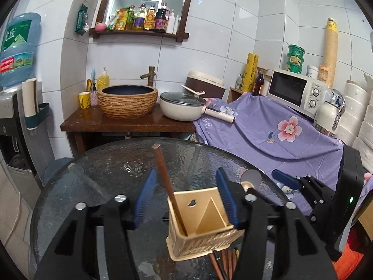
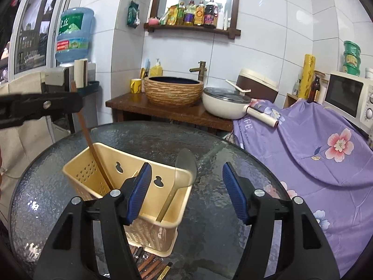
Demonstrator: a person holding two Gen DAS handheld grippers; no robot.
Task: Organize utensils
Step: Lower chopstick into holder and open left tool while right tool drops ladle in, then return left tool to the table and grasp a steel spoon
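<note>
Utensils so far: we see a cream perforated plastic utensil caddy (image 2: 130, 186) standing on the round textured-glass table (image 2: 58, 163), towards its near edge. One reddish-brown wooden chopstick (image 1: 166, 186) stands tilted in the caddy's left compartment, its top end leaning away from us. A pale long-handled ladle with a metal-coloured bowl (image 2: 184, 170) stands in the right compartment, bowl up above the rim. More brown chopsticks (image 2: 149, 268) lie flat on the glass in front of the caddy, at the table's near edge.

Left gripper (image 1: 186, 196): we note its jaws standing apart, blue ribbed pads on either side of the upright chopstick and the caddy's back wall, neither pad pressing on the stick. Nothing is held.

Right gripper (image 2: 186, 191): jaws likewise apart. From its own camera the left pad overlaps the caddy's front; we cannot tell whether it touches the plastic. The ladle handle shows between the pads, clear of both. Nothing is gripped.

Beyond the table's far edge we record a dark wooden counter (image 1: 126, 122) bearing a woven-pattern basin (image 1: 127, 101) and a lidded white pan (image 1: 184, 108); a lilac flowered cloth (image 1: 279, 135) lies to the right.
</note>
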